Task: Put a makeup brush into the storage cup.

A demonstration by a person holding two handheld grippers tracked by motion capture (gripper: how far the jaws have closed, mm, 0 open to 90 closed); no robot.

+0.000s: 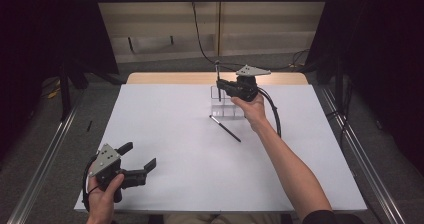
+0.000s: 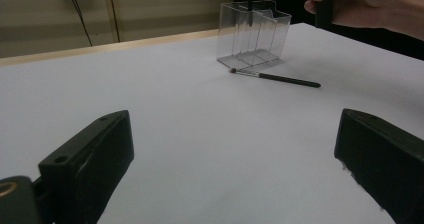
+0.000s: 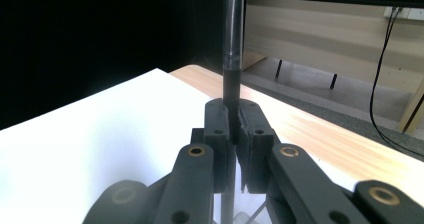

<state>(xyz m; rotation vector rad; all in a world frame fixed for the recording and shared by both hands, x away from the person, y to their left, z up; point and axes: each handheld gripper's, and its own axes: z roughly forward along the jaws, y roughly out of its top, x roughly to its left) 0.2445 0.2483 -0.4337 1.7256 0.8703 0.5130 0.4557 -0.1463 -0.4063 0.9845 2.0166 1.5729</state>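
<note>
Nearest you, your left gripper (image 1: 137,159) idles with fingers apart (nothing between them). Your right gripper (image 1: 220,85) clamps an upright brush (image 3: 233,59) over the clear organizer (image 2: 252,33) at the desk's (image 1: 170,129) far side. Lower it into a compartment, release, then fetch the second brush (image 1: 224,128) lying beside.

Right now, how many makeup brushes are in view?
2. One brush lies flat on the white table in front of the clear organizer. The other brush stands upright over the organizer, clamped in the right tongs.

Upright brush (image 3: 233,59) top cut off; lower end behind tongs.
</note>
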